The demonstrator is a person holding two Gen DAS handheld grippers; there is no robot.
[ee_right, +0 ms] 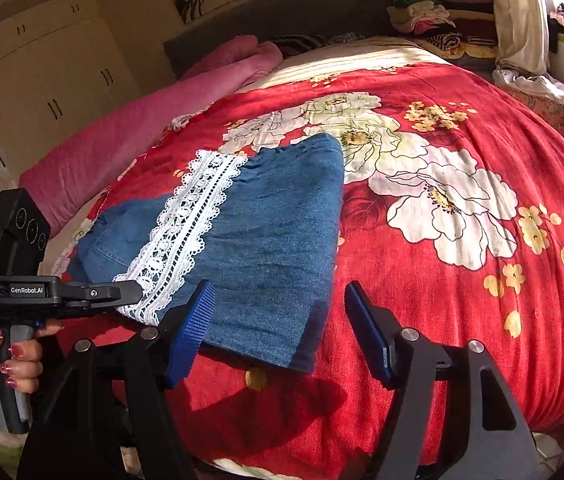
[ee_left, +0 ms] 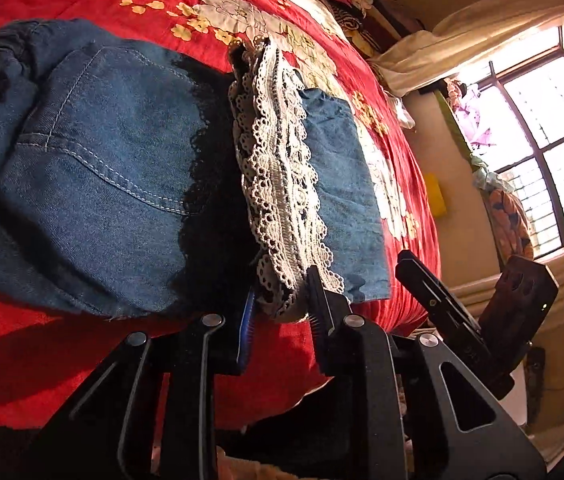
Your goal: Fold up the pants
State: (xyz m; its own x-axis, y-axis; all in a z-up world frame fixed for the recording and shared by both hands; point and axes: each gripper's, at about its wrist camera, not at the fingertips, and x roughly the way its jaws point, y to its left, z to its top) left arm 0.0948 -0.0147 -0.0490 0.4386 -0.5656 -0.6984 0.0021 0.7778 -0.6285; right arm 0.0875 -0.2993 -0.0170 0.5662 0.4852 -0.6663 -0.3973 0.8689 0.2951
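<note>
Across the middle of both views, a pair of blue denim pants (ee_right: pixel 265 240) with a band of white lace trim (ee_left: pixel 282 184) lies on a red floral bedspread (ee_right: pixel 462 300). Seen from the left wrist camera, the left gripper (ee_left: pixel 282 312) sits at the bottom centre, its jaws narrowed onto the near end of the lace-edged hem, with the fabric bunched between the blue pad and the black finger; a back pocket (ee_left: pixel 113 128) of the pants fills the left half of that frame, and a bright window (ee_left: pixel 542 128) glows at the right edge. From the right wrist camera, the right gripper (ee_right: pixel 279 332) stands at the bottom centre with its jaws spread wide, the near denim edge lying between the fingers but not pressed by either pad. At the lower left of that frame, a hand (ee_right: pixel 5 364) holds the handle of the left tool. A pink blanket (ee_right: pixel 129 132) lies along the bed's upper left, beside pale cabinet doors (ee_right: pixel 41 80).
</note>
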